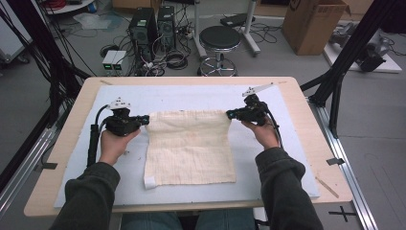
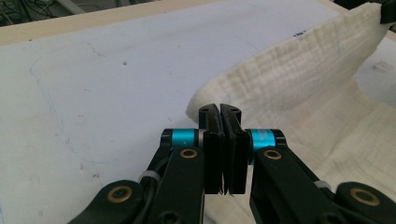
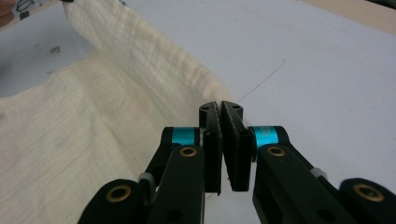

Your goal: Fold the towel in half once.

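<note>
Cream waffle-weave cloth (image 1: 189, 146) lay flat mid-counter (image 1: 297, 96) on a white mat (image 1: 191, 96) in the high view, far corners lifted by left gripper (image 1: 142, 120) and right gripper (image 1: 230, 114); bare mat on all sides, person's sleeves cut off at the bottom. Left gripper view: fingers (image 2: 212, 135) pressed together, pinching the cloth corner; the pinched bit itself was hidden. Right gripper view: fingers (image 3: 233, 140) clamped on the other corner, cloth edge sagging toward the far gripper.

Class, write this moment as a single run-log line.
left gripper: shut on cloth far left corner | right gripper: shut on far right corner | far edge lifted, rest flat on table
</note>
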`<state>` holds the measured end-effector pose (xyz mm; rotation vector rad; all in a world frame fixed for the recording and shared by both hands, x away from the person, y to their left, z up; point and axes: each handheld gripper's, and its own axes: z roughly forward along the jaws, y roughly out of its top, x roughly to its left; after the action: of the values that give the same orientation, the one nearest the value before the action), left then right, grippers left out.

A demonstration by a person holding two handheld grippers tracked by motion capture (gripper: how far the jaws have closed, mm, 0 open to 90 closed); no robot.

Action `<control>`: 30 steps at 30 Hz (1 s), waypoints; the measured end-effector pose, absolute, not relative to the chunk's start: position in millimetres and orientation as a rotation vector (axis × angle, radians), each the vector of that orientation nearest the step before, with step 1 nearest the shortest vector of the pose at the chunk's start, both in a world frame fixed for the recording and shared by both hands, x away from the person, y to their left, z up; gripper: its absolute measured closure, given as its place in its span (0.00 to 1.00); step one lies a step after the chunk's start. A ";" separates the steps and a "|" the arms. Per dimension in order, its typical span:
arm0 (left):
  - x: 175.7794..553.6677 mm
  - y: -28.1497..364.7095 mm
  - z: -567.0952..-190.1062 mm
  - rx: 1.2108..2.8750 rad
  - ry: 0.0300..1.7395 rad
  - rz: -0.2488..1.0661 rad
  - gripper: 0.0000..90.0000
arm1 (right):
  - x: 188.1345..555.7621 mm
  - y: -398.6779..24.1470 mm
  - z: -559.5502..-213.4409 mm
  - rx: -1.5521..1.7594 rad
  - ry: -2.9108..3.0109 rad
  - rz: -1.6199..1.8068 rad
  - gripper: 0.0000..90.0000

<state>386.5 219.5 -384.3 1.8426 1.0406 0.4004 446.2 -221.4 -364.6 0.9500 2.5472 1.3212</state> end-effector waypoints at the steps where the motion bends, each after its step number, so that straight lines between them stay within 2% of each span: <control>1: 385.4 219.6 -384.9 1.837 1.041 0.397 0.97 | 445.6 -221.9 -364.7 0.948 2.548 1.321 0.96; 30: 350.4 222.6 -392.5 1.882 0.968 0.361 0.97 | 415.6 -228.3 -372.2 0.880 2.581 1.362 0.96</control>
<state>350.4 222.6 -392.5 1.8816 0.9678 0.3612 415.6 -228.3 -372.2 0.8805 2.5813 1.3616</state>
